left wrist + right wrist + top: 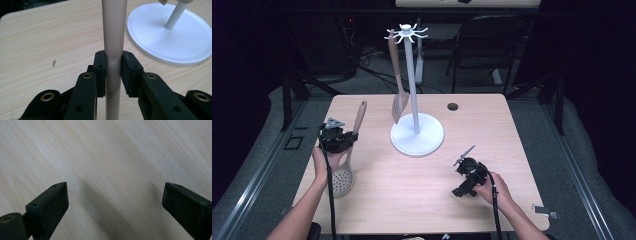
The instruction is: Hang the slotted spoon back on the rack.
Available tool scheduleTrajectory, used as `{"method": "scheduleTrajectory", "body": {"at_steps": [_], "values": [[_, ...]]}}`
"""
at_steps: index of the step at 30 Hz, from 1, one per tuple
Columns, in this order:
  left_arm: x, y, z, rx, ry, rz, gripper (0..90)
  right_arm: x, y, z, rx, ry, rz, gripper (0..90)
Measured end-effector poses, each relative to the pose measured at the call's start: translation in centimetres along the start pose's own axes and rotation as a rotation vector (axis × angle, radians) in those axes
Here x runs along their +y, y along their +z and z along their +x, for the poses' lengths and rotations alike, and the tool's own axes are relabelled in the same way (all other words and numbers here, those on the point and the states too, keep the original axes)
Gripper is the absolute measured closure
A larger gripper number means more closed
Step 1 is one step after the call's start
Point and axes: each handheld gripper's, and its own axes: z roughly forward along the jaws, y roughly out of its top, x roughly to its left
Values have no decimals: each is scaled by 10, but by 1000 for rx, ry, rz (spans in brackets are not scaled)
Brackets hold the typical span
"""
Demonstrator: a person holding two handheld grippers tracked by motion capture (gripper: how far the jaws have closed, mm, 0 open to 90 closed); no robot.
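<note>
Skimmer [343, 176] handle clamped in left hand-held gripper [113, 72]; right hand-held gripper [115, 202] jaws apart.

skimmer handle [113, 30]: both ends cut by frame, blurred between tongs | stand base [175, 42]: cut at right edge

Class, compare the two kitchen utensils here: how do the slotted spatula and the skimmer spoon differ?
The slotted spatula hangs from the white stand; the skimmer spoon rests its head on the table.
The left hand-held gripper clamps the skimmer spoon's handle; nothing grips the spatula.
The spatula's head is flat and angular, the spoon's round and perforated.
Both have long brownish handles.
</note>
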Motion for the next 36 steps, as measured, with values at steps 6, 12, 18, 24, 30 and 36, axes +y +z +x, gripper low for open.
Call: {"method": "scheduleTrajectory", "body": {"at_steps": [6,12,18,24,30,36], "values": [[6,-3,-6,-13,18,-28,751,1,2,0,1,-1,4,65],[12,-7,-9,-28,15,-55,751,1,2,1,2,-2,6,66],[20,-14,-13,-52,28,-76,752,1,3,1,6,-3,10,67],[27,-20,-19,-71,43,-80,752,1,3,1,1,-9,22,68],[35,-20,-22,-96,65,-44,751,0,4,2,13,1,15,68],[53,-24,-24,-122,104,33,752,0,4,2,2,-8,27,68]]}}
